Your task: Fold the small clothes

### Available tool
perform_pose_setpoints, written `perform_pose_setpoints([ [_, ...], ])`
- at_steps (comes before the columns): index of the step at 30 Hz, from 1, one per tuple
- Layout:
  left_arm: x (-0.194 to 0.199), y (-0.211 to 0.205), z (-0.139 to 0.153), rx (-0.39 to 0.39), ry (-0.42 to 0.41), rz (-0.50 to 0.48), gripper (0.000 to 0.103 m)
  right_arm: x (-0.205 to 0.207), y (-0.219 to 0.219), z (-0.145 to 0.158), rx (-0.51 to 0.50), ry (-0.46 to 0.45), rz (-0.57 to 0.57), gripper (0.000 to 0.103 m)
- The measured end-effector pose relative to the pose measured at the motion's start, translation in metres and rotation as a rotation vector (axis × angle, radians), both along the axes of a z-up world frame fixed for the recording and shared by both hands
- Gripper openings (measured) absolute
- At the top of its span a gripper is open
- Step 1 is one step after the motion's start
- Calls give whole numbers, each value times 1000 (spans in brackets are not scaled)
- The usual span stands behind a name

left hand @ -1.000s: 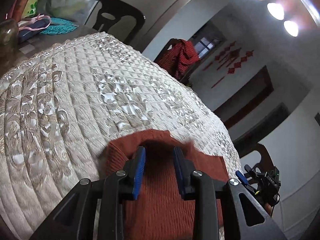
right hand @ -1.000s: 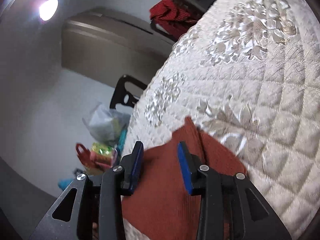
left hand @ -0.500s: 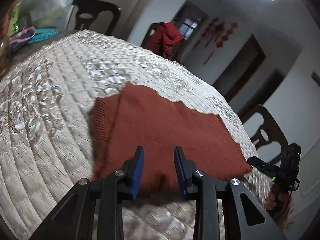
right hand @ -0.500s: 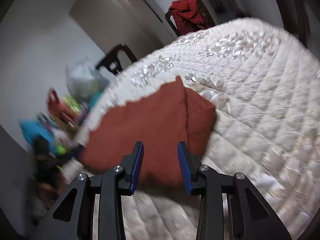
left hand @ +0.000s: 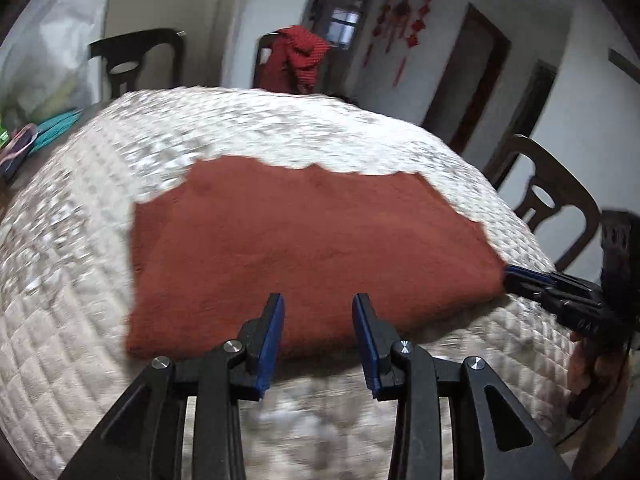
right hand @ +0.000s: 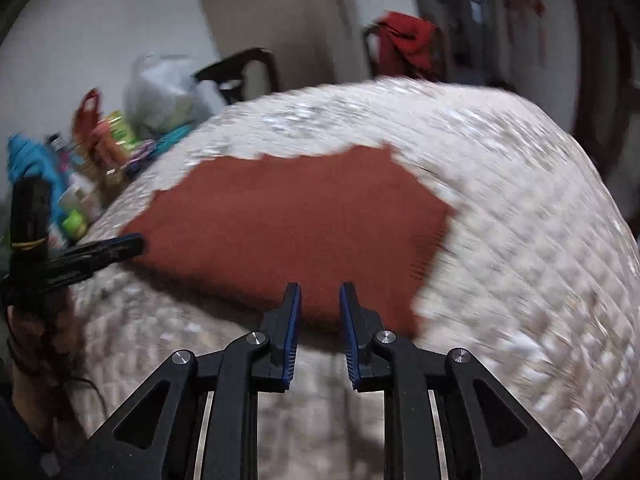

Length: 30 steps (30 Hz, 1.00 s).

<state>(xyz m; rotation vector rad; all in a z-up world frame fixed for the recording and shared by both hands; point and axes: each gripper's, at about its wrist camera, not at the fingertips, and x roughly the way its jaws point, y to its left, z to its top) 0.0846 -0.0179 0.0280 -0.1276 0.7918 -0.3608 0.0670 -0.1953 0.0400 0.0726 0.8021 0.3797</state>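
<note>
Quilted bedspread [left hand: 72, 320] bears a folded rust garment [left hand: 304, 248] just beyond both empty hand-held grippers, left [left hand: 318, 334] opening, right [right hand: 319, 322] closing.

Dim indoor light, heavy motion blur, strong fisheye edge distortion.

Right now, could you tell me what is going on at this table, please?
A person is folding a rust-red knit garment on a quilted cream cover, with a handheld gripper in each hand. The garment lies flat as a folded rectangle. The left gripper sits at its near edge with jaws opening, and the right gripper is at the near edge too, its jaws closing; neither pinches the cloth. Both views are blurred.
</note>
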Motion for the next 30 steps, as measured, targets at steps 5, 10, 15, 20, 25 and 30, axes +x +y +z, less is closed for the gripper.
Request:
perform_pose_setpoints([
  [5, 10, -32, -13, 45, 20, -57, 39, 11, 47, -15, -57, 18, 103, 20],
  [10, 7, -27, -14, 38, 28, -68, 40, 17, 45, -24, -117, 30, 85, 18],
  [15, 5, -40, -15, 100, 17, -73, 43, 12, 52, -18, -115, 4, 87, 18],
  [20, 4, -51, -15, 172, 5, -81, 47, 19, 63, -24, -178, 11, 93, 18],
  [25, -3, -40, -8, 185, -21, -52, 47, 11, 49, -17, -137, 13, 79, 18],
  [30, -2, 2, -5, 193, -44, 82, 47, 6, 26, -14, -145, -5, 11, 18],
])
